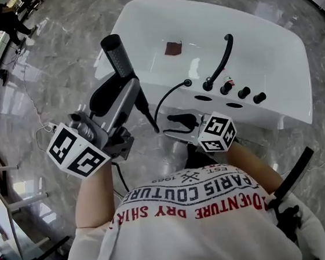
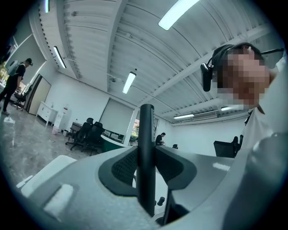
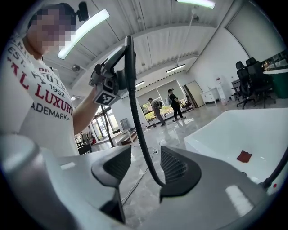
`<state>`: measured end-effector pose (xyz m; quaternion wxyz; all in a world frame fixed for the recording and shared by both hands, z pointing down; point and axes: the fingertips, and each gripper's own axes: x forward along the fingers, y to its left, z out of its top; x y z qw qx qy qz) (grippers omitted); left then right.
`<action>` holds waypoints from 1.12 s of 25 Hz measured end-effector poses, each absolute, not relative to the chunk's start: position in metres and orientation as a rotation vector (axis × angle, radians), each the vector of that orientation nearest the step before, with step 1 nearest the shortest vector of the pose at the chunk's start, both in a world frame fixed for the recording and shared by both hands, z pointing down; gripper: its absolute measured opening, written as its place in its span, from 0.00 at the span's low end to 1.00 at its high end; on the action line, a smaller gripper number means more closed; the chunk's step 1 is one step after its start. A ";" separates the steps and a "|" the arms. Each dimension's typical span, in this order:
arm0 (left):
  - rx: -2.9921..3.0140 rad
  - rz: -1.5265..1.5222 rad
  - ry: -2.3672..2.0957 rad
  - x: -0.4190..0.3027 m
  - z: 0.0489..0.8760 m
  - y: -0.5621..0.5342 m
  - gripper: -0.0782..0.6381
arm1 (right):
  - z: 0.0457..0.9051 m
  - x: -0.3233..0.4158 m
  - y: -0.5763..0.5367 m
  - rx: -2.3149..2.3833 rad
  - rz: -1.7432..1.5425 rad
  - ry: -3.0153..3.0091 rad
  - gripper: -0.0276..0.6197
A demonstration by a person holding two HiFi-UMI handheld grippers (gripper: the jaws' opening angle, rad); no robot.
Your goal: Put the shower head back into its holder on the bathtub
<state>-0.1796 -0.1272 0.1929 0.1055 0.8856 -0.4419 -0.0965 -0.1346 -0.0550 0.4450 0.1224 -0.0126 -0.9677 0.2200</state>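
The black shower head (image 1: 118, 54) is raised over the near left corner of the white bathtub (image 1: 284, 43). My left gripper (image 1: 133, 89) is shut on its handle, which stands as a dark upright bar (image 2: 146, 134) between the left gripper's (image 2: 146, 168) pads. Its black hose (image 1: 162, 100) loops down to a fitting on the tub deck. The hose (image 3: 135, 112) also runs between the pads of my right gripper (image 3: 141, 166), which stands open around it without pressing. That right gripper (image 1: 176, 122) hovers at the near edge of the deck. A black curved faucet (image 1: 222, 58) and round knobs (image 1: 243, 93) stand on the deck.
A small dark red object (image 1: 173, 48) lies inside the tub. The floor is polished grey marble (image 1: 55, 57) with a thin cable on it. A black stand (image 1: 293, 178) is close at my lower right. People (image 3: 173, 104) and office chairs (image 2: 85, 132) are far off.
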 end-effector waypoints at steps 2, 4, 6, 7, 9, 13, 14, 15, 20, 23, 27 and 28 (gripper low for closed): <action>2.612 -0.309 -1.290 -0.179 0.190 -0.126 0.28 | 0.457 -0.143 -0.053 -0.066 0.688 -2.809 0.36; 2.614 -0.319 -1.286 -0.179 0.188 -0.126 0.28 | 0.468 -0.150 -0.053 -0.084 0.731 -2.798 0.37; 2.613 -0.323 -1.285 -0.179 0.186 -0.126 0.28 | 0.481 -0.156 -0.051 -0.095 0.729 -2.783 0.37; 2.611 -0.326 -1.284 -0.179 0.186 -0.126 0.28 | 0.488 -0.158 -0.049 -0.102 0.723 -2.771 0.37; 2.604 -0.338 -1.279 -0.179 0.184 -0.126 0.28 | 0.501 -0.162 -0.046 -0.115 0.723 -2.746 0.37; 2.596 -0.367 -1.268 -0.178 0.179 -0.126 0.28 | 0.530 -0.166 -0.042 -0.141 0.763 -2.703 0.37; 2.597 -0.371 -1.265 -0.177 0.179 -0.126 0.28 | 0.540 -0.165 -0.041 -0.139 0.756 -2.692 0.37; 2.599 -0.371 -1.262 -0.177 0.180 -0.126 0.28 | 0.550 -0.164 -0.042 -0.130 0.748 -2.681 0.39; 2.588 -0.379 -1.248 -0.181 0.171 -0.122 0.28 | 0.577 -0.174 -0.042 -0.110 0.741 -2.646 0.42; 2.588 -0.367 -1.277 -0.186 0.167 -0.118 0.28 | 0.574 -0.180 -0.038 -0.134 0.794 -2.650 0.27; 2.593 -0.341 -1.327 -0.192 0.172 -0.120 0.28 | 0.570 -0.169 -0.049 -0.092 0.789 -2.677 0.19; 2.596 -0.336 -1.339 -0.192 0.174 -0.121 0.28 | 0.570 -0.162 -0.052 -0.074 0.794 -2.685 0.18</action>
